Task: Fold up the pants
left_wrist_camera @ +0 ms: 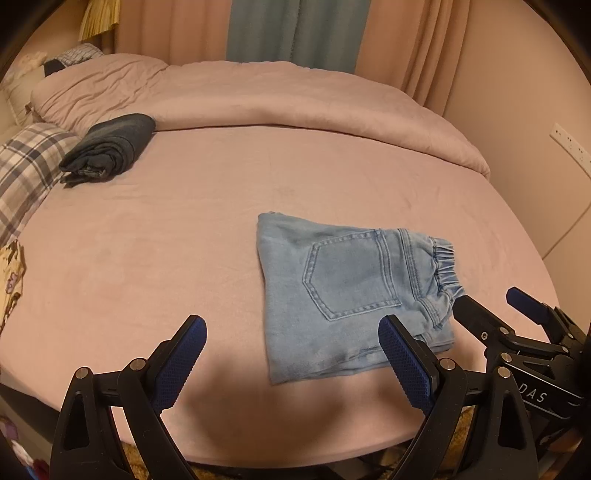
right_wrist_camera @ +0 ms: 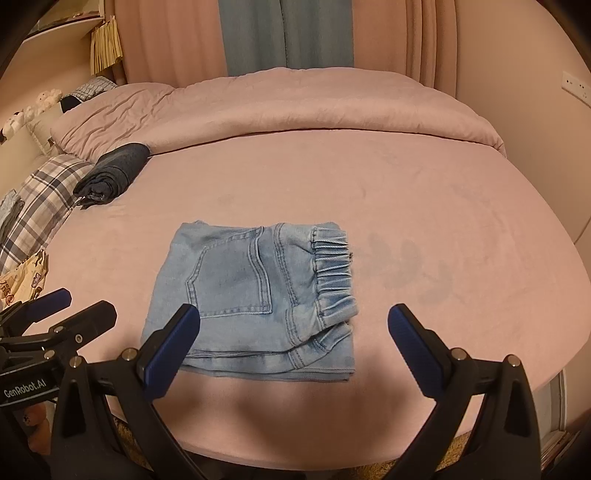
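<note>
Light blue denim pants [left_wrist_camera: 343,291] lie folded into a flat square on the pink bed, back pocket up, elastic waistband to the right; they also show in the right wrist view [right_wrist_camera: 255,291]. My left gripper [left_wrist_camera: 291,332] is open and empty, hovering above the bed's near edge to the left of the pants, its right finger over their near corner. My right gripper [right_wrist_camera: 293,321] is open and empty, hovering over the pants' near edge. Each gripper shows in the other's view: the right gripper [left_wrist_camera: 491,299], the left gripper [right_wrist_camera: 86,299].
A folded dark garment [left_wrist_camera: 110,147] lies at the far left of the bed [left_wrist_camera: 147,258], also seen in the right wrist view [right_wrist_camera: 112,171]. A plaid pillow [left_wrist_camera: 29,166] is beside it. A bunched pink duvet [left_wrist_camera: 258,99] fills the back. Curtains [left_wrist_camera: 291,29] hang behind.
</note>
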Demonstrator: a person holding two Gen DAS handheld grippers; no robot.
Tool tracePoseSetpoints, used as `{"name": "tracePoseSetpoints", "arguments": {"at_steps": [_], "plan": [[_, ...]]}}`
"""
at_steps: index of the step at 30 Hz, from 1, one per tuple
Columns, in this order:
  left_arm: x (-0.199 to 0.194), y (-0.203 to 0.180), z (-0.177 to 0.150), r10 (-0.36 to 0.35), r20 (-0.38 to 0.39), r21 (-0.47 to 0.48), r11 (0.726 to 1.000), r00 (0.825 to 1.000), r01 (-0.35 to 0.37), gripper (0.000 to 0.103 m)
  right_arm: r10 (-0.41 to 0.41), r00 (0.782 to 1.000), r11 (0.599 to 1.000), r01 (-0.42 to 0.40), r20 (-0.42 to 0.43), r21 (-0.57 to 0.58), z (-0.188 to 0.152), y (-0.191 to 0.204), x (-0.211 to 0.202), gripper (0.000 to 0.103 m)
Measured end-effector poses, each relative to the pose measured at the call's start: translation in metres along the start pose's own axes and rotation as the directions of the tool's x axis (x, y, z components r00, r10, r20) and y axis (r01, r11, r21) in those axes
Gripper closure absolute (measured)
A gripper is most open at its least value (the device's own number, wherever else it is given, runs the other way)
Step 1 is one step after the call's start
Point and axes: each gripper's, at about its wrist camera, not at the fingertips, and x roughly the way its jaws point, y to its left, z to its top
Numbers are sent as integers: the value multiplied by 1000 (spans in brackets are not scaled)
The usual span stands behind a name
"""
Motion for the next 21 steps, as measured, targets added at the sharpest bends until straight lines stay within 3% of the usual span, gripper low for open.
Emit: {"name": "tracePoseSetpoints", "arguments": {"at_steps": [21], "plan": [[-9,-5,-1,-8,22,17,1000,1000,8,9,-6,1000,1000,6,0,-9,0,1,0,0]]}}
